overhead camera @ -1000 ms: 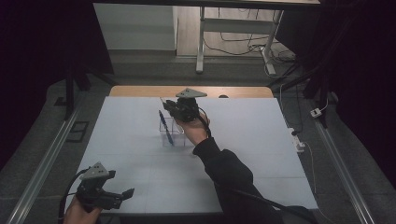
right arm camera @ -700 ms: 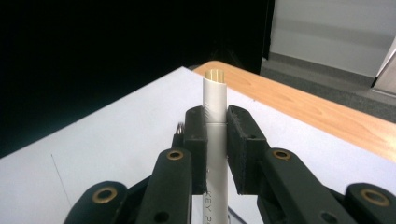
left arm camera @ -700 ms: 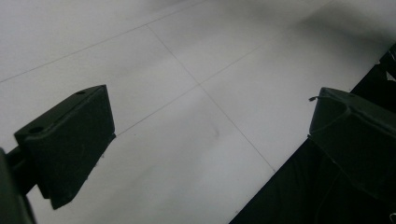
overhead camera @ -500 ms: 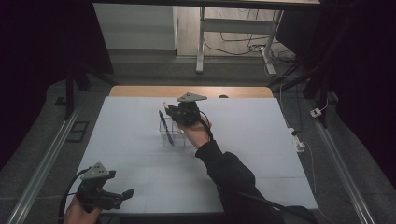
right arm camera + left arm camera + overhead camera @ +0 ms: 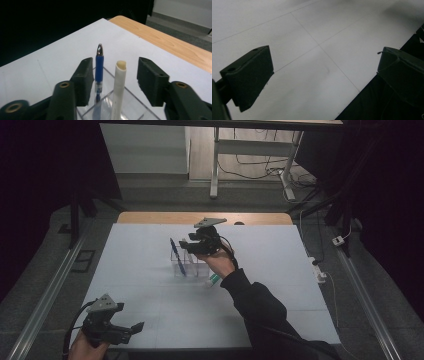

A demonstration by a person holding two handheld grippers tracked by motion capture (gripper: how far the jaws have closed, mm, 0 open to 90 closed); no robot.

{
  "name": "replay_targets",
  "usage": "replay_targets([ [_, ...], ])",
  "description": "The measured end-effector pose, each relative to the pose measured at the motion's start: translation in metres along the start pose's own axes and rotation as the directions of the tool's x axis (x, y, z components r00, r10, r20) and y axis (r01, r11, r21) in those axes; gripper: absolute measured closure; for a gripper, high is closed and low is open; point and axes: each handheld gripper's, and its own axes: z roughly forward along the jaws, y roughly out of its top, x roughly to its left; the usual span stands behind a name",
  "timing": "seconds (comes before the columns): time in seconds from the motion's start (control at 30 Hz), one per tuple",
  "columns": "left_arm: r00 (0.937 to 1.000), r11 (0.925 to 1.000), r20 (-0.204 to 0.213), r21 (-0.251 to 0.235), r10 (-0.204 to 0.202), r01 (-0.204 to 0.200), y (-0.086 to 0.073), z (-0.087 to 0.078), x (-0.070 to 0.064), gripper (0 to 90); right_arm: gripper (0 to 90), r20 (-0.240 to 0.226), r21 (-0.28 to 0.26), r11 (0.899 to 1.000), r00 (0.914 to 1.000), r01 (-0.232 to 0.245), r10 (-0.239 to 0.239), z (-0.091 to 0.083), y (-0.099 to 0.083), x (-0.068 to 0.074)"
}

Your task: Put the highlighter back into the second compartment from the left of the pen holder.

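Hovering, high view: right tongs (image 5: 186, 246) hang over a clear organizer (image 5: 190, 266) at mid-surface, the person's arm stretched forward so the jaws sit just above the upright items.
Organizer, high view: it stands on the white surface (image 5: 280, 270), holding a blue pen (image 5: 176, 256) that leans in its left compartment, upright so the tip stays reachable from above.
Beside it, high view: a white item with a green end (image 5: 212, 280) lies on the surface, just right of the organizer and below the hand.
Left tongs, high view: left tongs (image 5: 136, 327) rest low at the near left corner, well apart from the work, seemingly parked.
Left gripper view: jaws spread wide with nothing between them, bare surface and its near edge beneath.
Right gripper view: jaws spread on either side of a white stick (image 5: 118, 85) standing in the organizer; they do not yet touch it. The pen stands just beside the left jaw.
Judgement: the spread jaws appear lined up to close on the white stick or to have let it go; which, the frames cannot tell.
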Motion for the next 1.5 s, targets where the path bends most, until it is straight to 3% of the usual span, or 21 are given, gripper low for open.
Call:
replay_targets([
  [0.23, 1.0000, 1.0000, -0.002, 0.002, -0.001, 0.001, 0.000, 0.000, 0.000, 0.1, 35.2, -0.033, 0.023, 1.000, 0.9994, -0.009, 0.009, -0.015, -0.004, -0.003],
  [0.43, 1.0000, 1.0000, -0.003, 0.001, -0.002, 0.002, 0.000, 0.000, 0.000, 0.1, 26.5, -0.029, 0.040, 0.999, 0.9993, 0.025, -0.024, -0.027, -0.011, 0.000],
  [0.67, 1.0000, 1.0000, 0.000, -0.001, -0.003, 0.003, 0.000, 0.000, 0.000, 0.1, 17.3, -0.039, 0.055, 0.998, 0.9989, 0.029, -0.027, -0.040, -0.021, 0.002],
  [1.3, 1.0000, 1.0000, -0.002, -0.004, -0.001, 0.001, 0.000, 0.000, 0.000, 0.1, 7.8, -0.070, 0.114, 0.992, 0.9967, 0.048, -0.040, -0.066, -0.050, 0.015],
  [1.5, 1.0000, 1.0000, -0.002, -0.005, 0.003, -0.003, 0.000, 0.000, -0.001, 0.1, 6.3, -0.087, 0.143, 0.986, 0.9937, 0.082, -0.070, -0.073, -0.060, 0.021],
])
